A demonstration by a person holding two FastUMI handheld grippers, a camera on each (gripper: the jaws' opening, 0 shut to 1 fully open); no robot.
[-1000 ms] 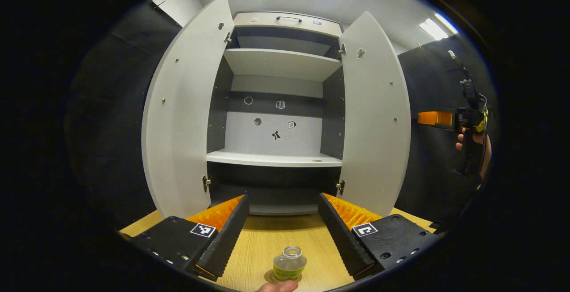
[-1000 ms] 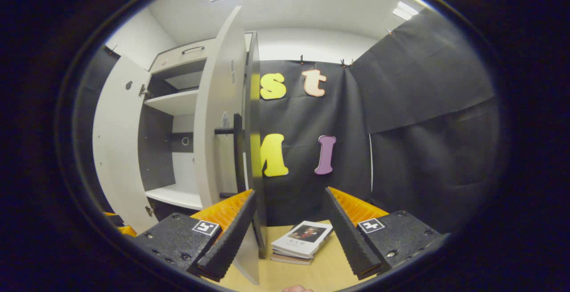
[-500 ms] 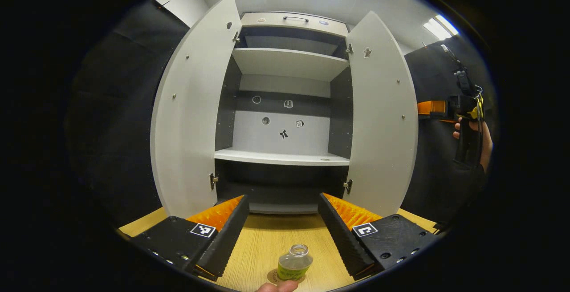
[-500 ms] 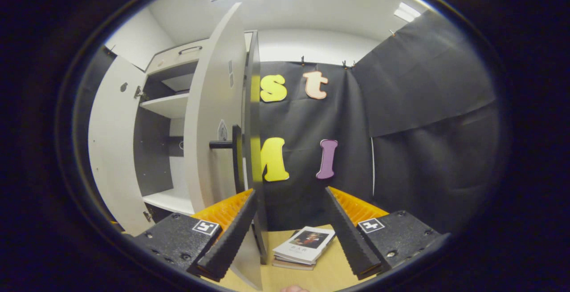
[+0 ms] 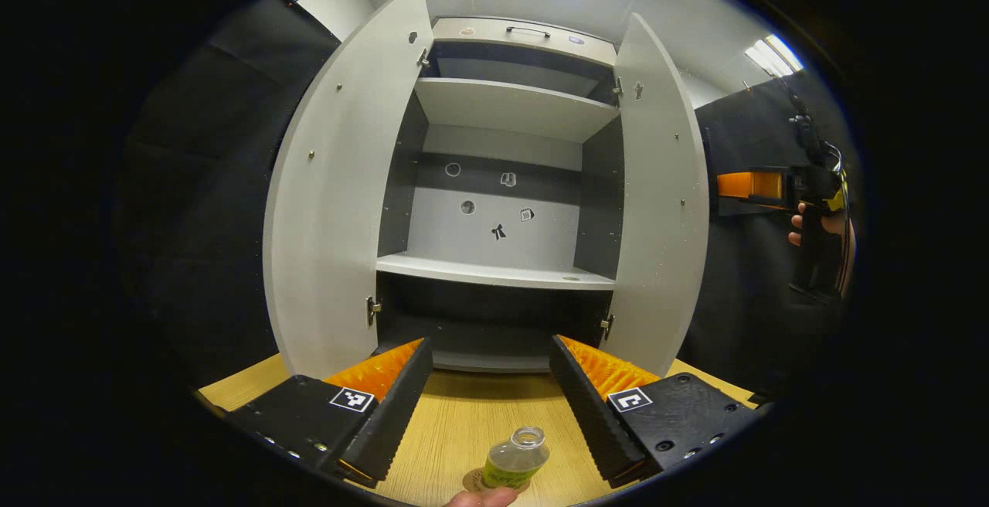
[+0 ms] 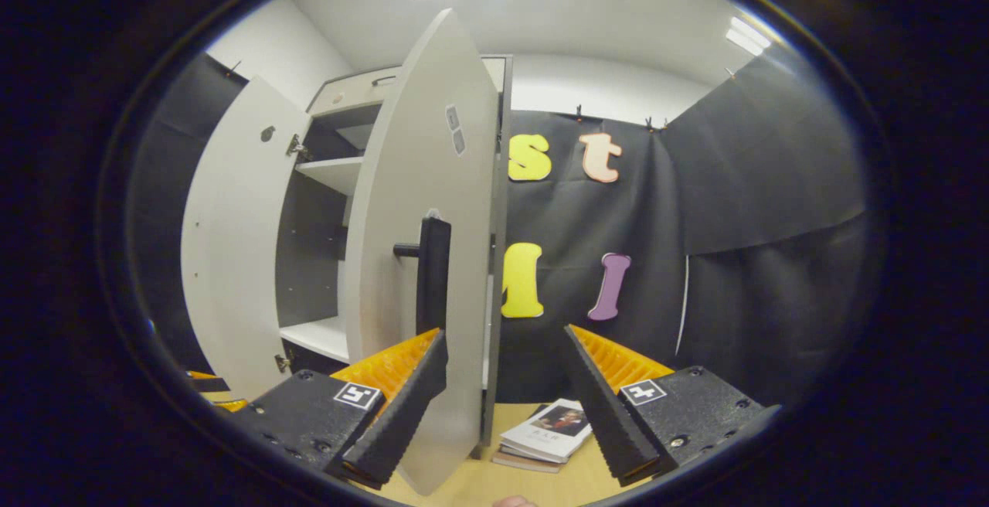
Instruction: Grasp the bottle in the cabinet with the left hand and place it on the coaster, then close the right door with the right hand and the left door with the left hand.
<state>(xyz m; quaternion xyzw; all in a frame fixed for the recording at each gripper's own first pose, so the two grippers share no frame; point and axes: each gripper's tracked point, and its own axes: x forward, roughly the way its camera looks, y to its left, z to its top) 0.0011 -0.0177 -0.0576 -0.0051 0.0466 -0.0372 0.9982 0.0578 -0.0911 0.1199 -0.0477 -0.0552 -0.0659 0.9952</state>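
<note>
Your right door (image 6: 421,260) has swung partway in since a second ago, its outer face and black handle (image 6: 433,275) now turned toward your right gripper (image 6: 506,406). Your left gripper (image 5: 487,406) hangs with fingers spread wide and holds nothing. Between them, low down, the bottle (image 5: 514,461) stands on the coaster (image 5: 471,482), which it mostly hides. The left door (image 5: 340,190) stands wide. Your right gripper's fingers gape too, the left one overlapping the door's lower edge; contact is unclear. Books (image 6: 545,437) lie on the table (image 5: 463,422) behind.
</note>
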